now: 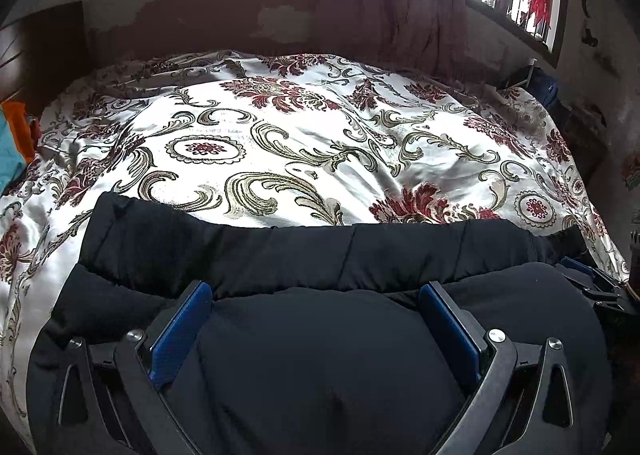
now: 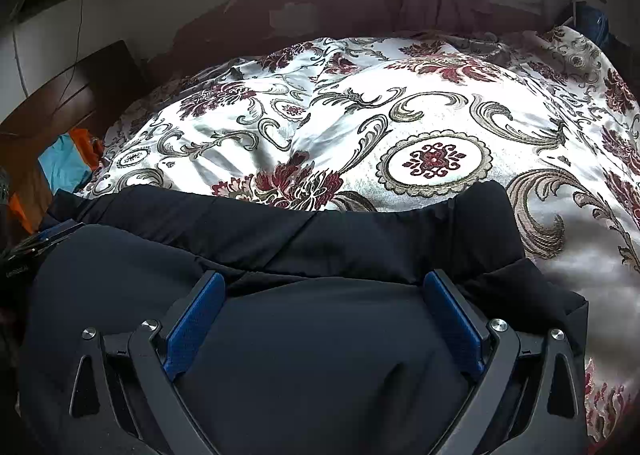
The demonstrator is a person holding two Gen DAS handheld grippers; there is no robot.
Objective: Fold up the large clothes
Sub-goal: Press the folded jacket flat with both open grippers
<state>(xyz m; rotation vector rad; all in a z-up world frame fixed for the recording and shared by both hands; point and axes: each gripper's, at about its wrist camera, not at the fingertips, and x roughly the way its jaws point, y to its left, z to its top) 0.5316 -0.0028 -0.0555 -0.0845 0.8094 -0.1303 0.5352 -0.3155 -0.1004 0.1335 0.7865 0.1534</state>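
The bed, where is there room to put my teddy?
The flowered bedspread lies bare between the black coat and the far wall. The near edge is crowded: the coat covers it, with both open tongs, left and right, over it.

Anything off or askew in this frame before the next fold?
Nothing broken or spilled. The black padded garment lies bunched, its far edge wavy, on the rumpled floral satin bedspread. Both hand-held grippers, left and right, sit open over it.
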